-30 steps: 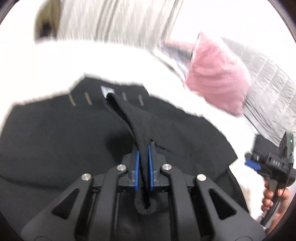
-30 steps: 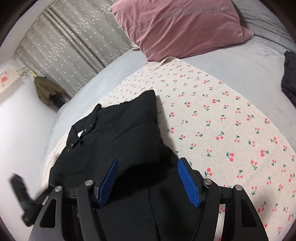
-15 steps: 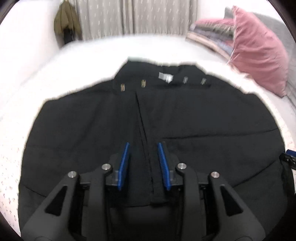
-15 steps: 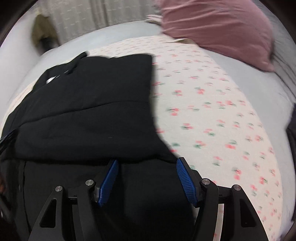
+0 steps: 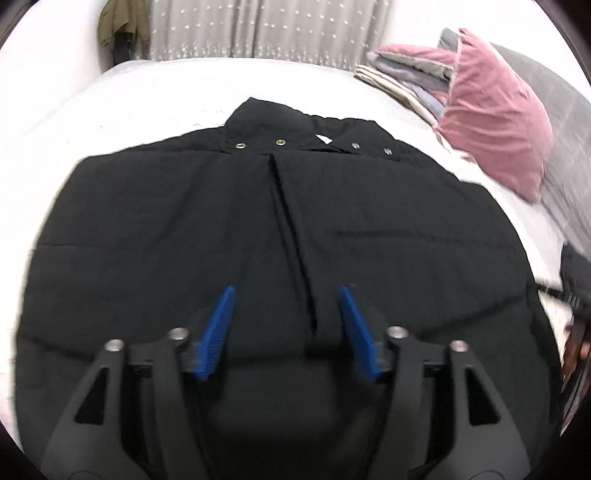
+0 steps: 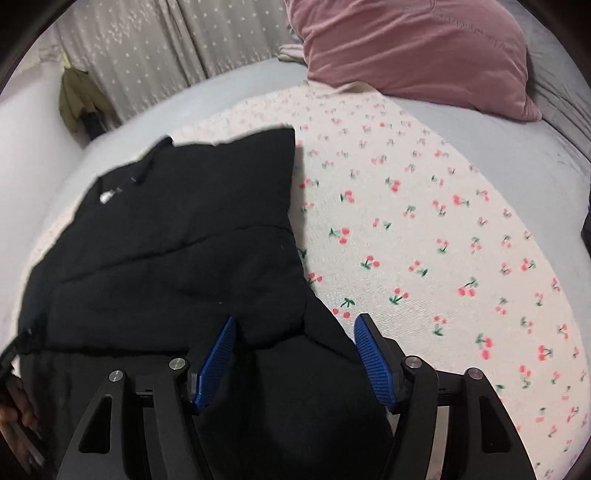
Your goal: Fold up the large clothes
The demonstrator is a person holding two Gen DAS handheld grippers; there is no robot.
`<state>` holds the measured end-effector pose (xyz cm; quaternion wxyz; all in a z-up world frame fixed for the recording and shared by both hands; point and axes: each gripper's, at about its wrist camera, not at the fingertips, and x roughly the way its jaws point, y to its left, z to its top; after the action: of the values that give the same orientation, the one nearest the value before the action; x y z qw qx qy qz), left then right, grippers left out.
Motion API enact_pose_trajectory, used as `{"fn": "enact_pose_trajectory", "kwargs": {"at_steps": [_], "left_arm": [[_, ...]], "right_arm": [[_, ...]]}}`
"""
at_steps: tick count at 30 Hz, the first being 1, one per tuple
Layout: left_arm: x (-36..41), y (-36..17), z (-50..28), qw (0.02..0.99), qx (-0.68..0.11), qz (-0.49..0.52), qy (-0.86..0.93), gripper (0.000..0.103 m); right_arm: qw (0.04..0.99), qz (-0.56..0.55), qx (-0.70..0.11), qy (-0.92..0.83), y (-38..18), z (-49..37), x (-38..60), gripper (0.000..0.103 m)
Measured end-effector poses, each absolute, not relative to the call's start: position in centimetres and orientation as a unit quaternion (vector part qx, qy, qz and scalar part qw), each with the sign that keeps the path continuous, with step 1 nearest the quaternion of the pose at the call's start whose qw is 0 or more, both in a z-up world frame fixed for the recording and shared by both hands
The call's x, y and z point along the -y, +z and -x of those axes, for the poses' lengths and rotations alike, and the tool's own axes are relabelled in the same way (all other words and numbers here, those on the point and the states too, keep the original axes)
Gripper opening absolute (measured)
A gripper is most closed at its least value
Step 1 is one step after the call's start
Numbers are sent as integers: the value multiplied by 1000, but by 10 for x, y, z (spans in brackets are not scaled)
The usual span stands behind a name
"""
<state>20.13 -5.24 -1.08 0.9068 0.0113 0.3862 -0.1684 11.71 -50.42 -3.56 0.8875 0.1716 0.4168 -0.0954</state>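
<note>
A large black padded jacket (image 5: 184, 236) lies flat on the bed, collar with metal snaps (image 5: 280, 142) at the far end and the front closure running down its middle. My left gripper (image 5: 288, 295) is open and empty, just above the jacket's lower middle, astride the closure strip. In the right wrist view the jacket (image 6: 177, 240) fills the left half, with its right side folded in. My right gripper (image 6: 295, 328) is open and empty over the jacket's near right edge.
The bed has a white cherry-print sheet (image 6: 424, 221) to the right of the jacket. A pink pillow (image 5: 491, 122) and folded bedding (image 5: 402, 81) lie at the far right. Curtains (image 5: 258, 26) and a hanging green garment (image 5: 122, 22) stand behind the bed.
My left gripper let go of the black fabric strip it was pinching and opened wide; the strip now lies flat along the jacket's middle. My right gripper stayed open and shifted slightly.
</note>
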Motion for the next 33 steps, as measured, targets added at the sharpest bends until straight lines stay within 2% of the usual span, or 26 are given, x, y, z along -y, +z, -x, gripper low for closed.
{"fn": "enact_pose_trajectory", "kwargs": {"at_steps": [1,10,13,20,23,33], "left_arm": [[45,-6,-192,908,-385,-20,-165,78],[-30,33,-88,920,-353,-11,-172,87],[-58,33,-60,918,-362,-19,-161,87],[-120,12,-14,910,-397,-29,-115,87],[-148,-4,2,901,-415,12,-123,87],[-180,-48,1,862,-482,38,-148,87]], "right_arm": [[898,-167,-399,-82,-28,-110,502,68],[932,-77,-352,24,9,-53,446,72],[930,-81,-353,58,15,-33,433,78],[909,-139,-380,100,10,6,447,78],[902,-165,-380,120,9,32,462,78],[865,-175,-452,126,-24,89,487,78]]}}
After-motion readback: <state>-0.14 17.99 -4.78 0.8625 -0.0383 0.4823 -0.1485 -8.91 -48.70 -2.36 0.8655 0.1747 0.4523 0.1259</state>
